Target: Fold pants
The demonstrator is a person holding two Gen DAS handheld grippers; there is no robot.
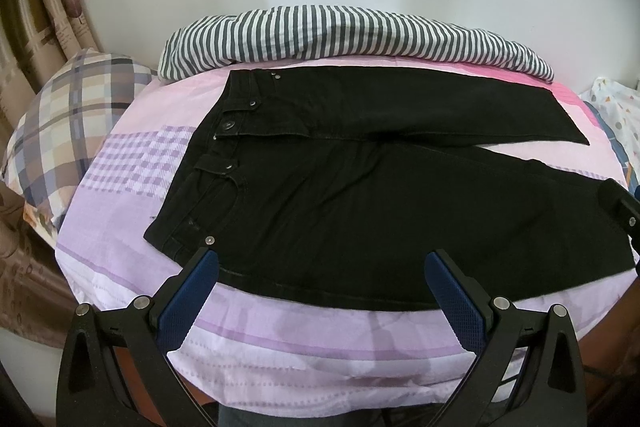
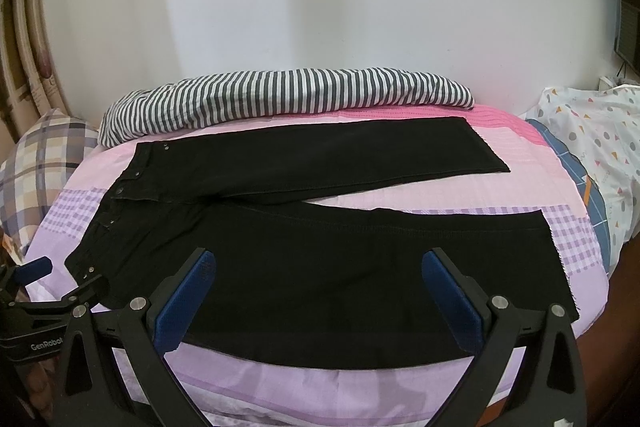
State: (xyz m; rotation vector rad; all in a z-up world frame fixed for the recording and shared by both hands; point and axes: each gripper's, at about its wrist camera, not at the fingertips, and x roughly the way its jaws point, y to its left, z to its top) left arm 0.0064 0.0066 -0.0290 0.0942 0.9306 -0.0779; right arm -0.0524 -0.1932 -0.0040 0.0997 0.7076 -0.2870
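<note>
Nearest the cameras, the left gripper [image 1: 322, 259] stood with its blue-padded fingers spread wide and nothing between them, poised above the near edge of the black pants [image 1: 360, 195] close to the waistband end. The right gripper [image 2: 320, 259] was likewise wide apart and empty, held over the near edge of the same pants further along the near leg. The pants themselves lay flat on the bed [image 1: 120, 227], a mattress covered in a pink and lilac checked sheet, with the waistband [image 1: 224, 147] toward the bed's left and both legs running off to the right. The near leg [image 2: 400, 259] and the far leg [image 2: 320, 155] lay side by side, parted in a narrow wedge toward the cuffs, so the sheet showed between them. Judging by that, no fold had been made yet: the garment was only spread out, and bringing one leg over the other, then doubling the length, all remained to be done. Beyond the pants, just past the far leg, a striped grey and white bundle of cloth [image 2: 280, 95] lay along the wall side of the bed. Left of the pants sat a plaid pillow [image 1: 68, 123], and right of them a white pillow with coloured shapes [image 2: 592, 147].
</note>
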